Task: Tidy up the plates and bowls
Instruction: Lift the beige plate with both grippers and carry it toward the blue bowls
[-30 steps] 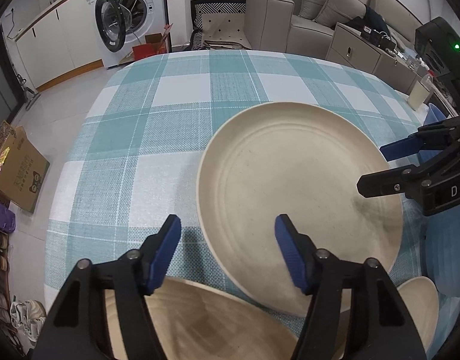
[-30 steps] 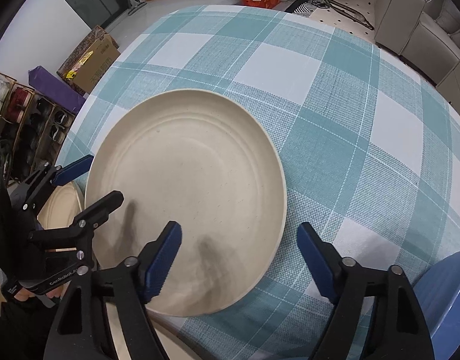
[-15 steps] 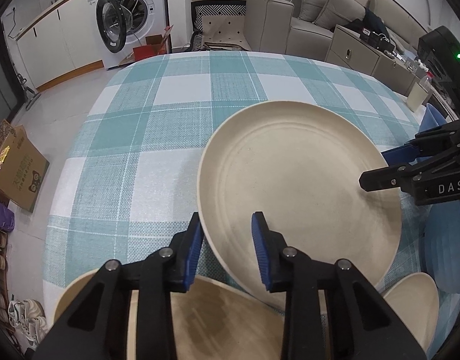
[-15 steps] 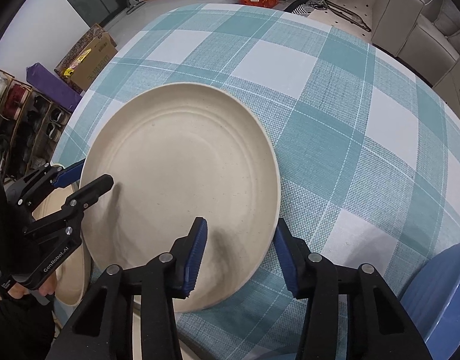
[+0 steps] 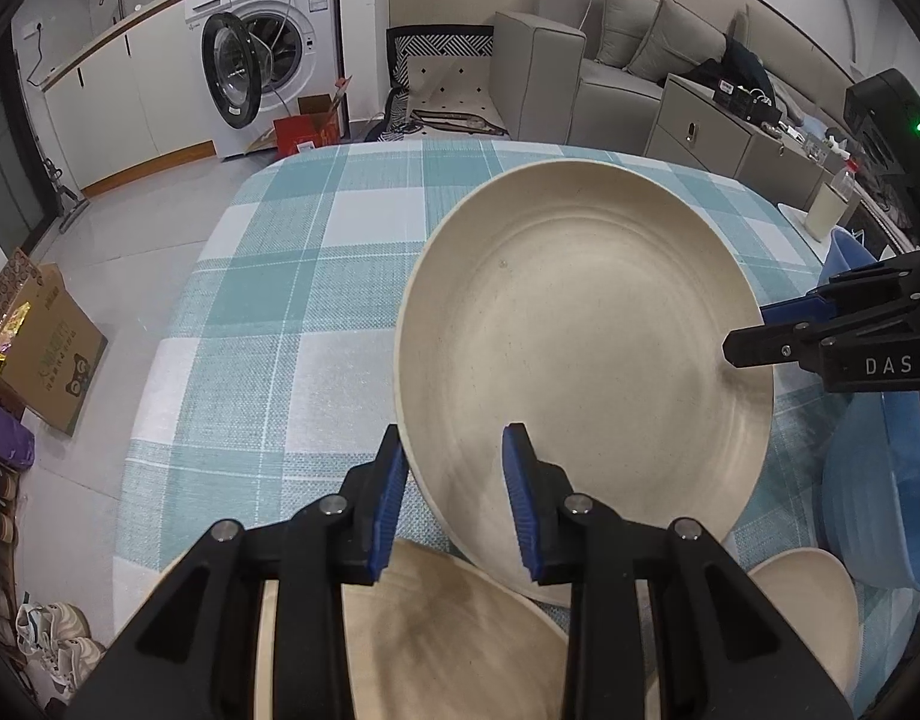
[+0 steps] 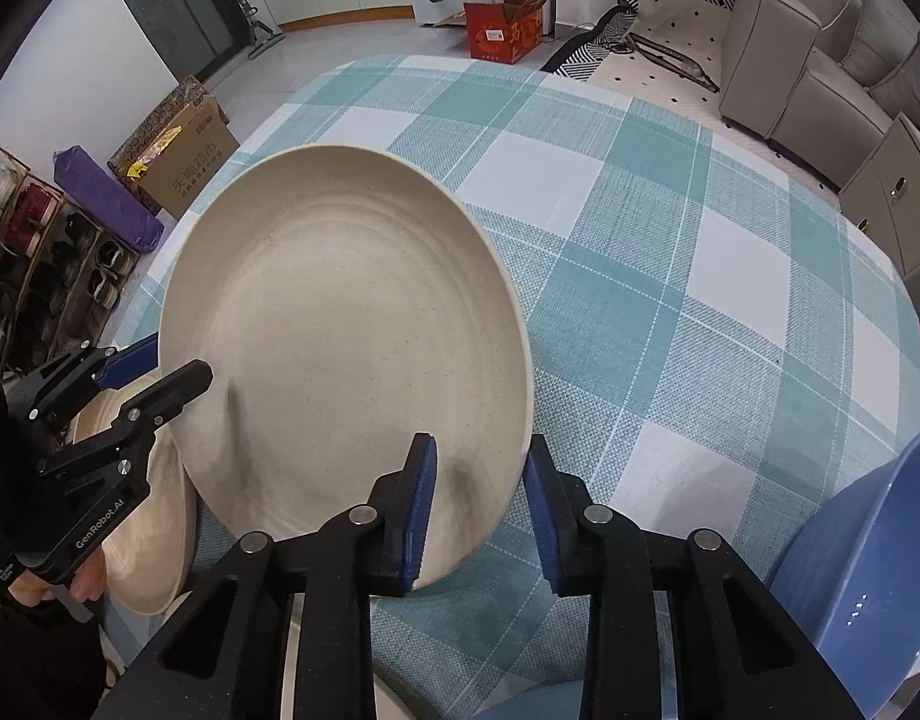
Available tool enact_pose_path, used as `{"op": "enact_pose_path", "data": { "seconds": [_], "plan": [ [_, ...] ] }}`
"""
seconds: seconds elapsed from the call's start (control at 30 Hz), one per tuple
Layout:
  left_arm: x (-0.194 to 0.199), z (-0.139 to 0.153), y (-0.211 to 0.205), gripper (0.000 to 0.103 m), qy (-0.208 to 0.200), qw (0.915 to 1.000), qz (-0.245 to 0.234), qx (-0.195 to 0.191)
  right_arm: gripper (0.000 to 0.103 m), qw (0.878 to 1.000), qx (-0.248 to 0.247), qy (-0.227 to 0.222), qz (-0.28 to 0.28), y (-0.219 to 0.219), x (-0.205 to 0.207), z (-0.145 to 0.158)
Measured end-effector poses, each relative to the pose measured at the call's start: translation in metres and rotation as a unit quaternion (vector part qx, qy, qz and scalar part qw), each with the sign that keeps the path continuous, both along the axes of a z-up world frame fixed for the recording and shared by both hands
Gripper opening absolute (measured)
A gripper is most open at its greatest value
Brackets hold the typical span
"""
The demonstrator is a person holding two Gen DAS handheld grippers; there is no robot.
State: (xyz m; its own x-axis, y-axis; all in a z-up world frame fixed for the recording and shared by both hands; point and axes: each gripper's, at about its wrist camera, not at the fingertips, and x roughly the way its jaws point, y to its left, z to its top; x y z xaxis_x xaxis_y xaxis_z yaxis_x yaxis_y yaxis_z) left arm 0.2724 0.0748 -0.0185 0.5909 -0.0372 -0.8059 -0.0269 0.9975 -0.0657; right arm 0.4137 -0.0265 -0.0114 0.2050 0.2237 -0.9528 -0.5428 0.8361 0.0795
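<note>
A large cream plate hangs tilted over the teal checked table, held at two sides. My left gripper is shut on its near rim, one pad on top and one beneath. In the right wrist view the same plate fills the left half, and the jaws of my right gripper are closing tight on its near right rim. Each gripper also shows in the other's view: the right gripper at the plate's right edge, the left gripper at its left edge.
A second cream plate lies below the left gripper, with a small cream dish to its right. A blue bowl stands at the table's near right corner. The far half of the table cloth is bare.
Both grippers went from open to shut on the big plate's rim. The plate then rose off the cloth and tilted, its right side coming up with the right gripper.
</note>
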Motion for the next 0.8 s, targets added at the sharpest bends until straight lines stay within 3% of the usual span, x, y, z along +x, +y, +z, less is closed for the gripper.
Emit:
{"op": "enact_pose_path", "data": {
  "seconds": [0.8],
  "plan": [
    [-0.050, 0.042, 0.008, 0.031, -0.051, 0.9986, 0.010, 0.012, 0.026, 0.999, 0.027, -0.037, 0.018, -0.004, -0.066, 0.048]
  ]
}}
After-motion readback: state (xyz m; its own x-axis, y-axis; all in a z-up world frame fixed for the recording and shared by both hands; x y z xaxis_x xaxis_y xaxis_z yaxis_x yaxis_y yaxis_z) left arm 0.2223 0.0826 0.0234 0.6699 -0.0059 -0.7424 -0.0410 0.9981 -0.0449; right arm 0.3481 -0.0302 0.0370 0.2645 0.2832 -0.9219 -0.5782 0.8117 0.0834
